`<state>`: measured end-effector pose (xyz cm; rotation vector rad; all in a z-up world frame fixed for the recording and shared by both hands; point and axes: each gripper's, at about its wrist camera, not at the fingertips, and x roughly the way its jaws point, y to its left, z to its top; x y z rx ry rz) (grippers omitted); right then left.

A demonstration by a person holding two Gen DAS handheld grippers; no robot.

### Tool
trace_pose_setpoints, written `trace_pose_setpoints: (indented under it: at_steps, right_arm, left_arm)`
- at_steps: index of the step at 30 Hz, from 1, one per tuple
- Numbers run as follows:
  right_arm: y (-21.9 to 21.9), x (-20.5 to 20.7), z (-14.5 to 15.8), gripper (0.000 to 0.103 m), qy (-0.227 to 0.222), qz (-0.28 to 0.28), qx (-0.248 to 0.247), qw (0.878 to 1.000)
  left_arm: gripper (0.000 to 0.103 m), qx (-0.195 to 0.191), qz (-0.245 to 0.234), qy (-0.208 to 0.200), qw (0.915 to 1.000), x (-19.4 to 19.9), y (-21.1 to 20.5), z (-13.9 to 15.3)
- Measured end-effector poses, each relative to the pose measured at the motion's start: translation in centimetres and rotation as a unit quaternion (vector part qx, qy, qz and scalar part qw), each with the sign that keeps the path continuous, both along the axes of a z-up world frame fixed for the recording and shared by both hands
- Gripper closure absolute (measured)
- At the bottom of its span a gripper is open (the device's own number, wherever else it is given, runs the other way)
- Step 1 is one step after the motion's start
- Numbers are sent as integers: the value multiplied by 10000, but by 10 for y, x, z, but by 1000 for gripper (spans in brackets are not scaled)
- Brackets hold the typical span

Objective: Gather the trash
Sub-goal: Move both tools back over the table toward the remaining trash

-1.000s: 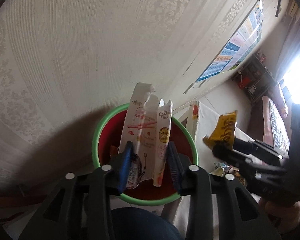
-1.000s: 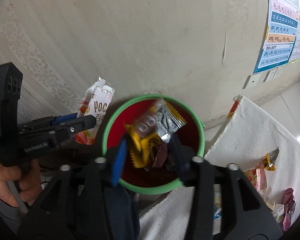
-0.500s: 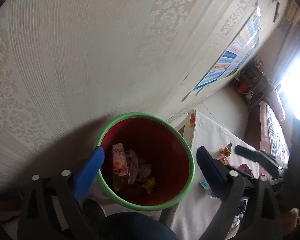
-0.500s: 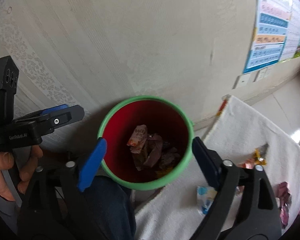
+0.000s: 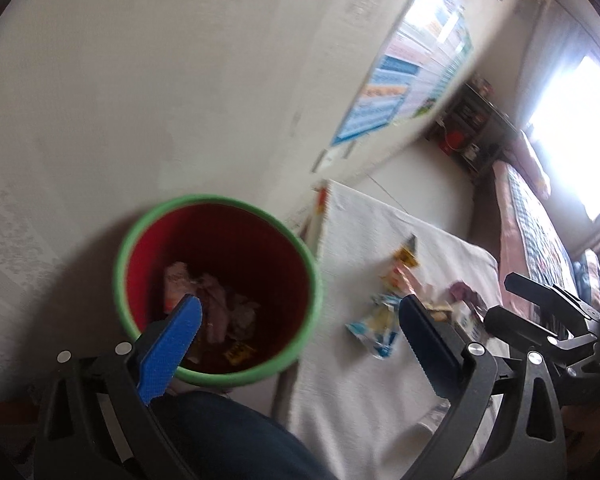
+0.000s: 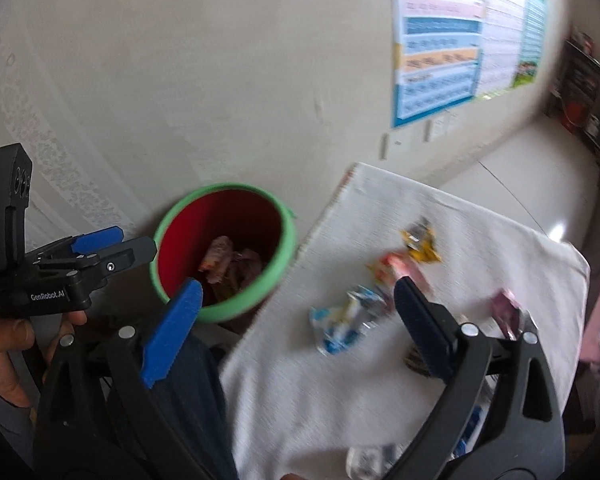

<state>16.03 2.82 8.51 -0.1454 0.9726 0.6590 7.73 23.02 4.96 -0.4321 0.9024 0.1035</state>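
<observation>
A red bin with a green rim (image 5: 316, 280) (image 6: 286, 248) stands against the wall and holds several wrappers (image 5: 216, 308) (image 6: 228, 260). To its right a white cloth (image 5: 360, 360) (image 6: 340, 380) carries loose trash: a blue-white wrapper (image 5: 374, 328) (image 6: 344, 320), a yellow one (image 5: 406, 256) (image 6: 420, 240), an orange one (image 6: 392, 268) and a purple one (image 5: 464, 292) (image 6: 506, 308). My left gripper (image 5: 296, 312) is open and empty above the bin's right rim. My right gripper (image 6: 296, 300) is open and empty over the cloth's left edge.
A poster (image 6: 460, 40) hangs on the patterned wall. A dark shelf (image 5: 472, 132) and a bed (image 5: 532, 216) lie far right. The person's dark trouser leg (image 5: 228, 440) is below the bin. The other gripper shows at each view's side (image 5: 540, 312) (image 6: 60, 272).
Both grippers opened and dropped their wrappers into the bin. Both have since swung right, away from the bin and toward the cloth with the loose trash.
</observation>
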Motion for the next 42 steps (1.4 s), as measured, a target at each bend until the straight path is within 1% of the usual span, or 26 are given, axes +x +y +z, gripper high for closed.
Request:
trace_pose_setpoints:
  at_steps: [10,18,21,26,35,42]
  right_arm:
    - [-103,-7,3,8,-104,-859,-71,9962]
    - [-185,-7,-5,8,-59,-1627,-77,9866]
    - [-204,-7,-8,8,-21,-1779,-70,9840]
    - [-222,-4,-10,8,-14,-1916,-83,9814]
    - [-220,1,-23,8,102,-1869,-95,9823]
    - [-221,10,-35,8,195,-1875,-168,9819]
  left_arm:
    - [8,14,-745,-50,9972,25,-85,3]
    - [8,62,-1191,-4,9929,35,-131,3]
    - [8,76,-1295,63,9915,38,-144,-2]
    - [8,117,-1393,212,9900,42,-155,-12]
    - [8,215,-1369,354,9897,47,-152,-19]
    - [8,370,-1360,593,9882,59,-151,-27]
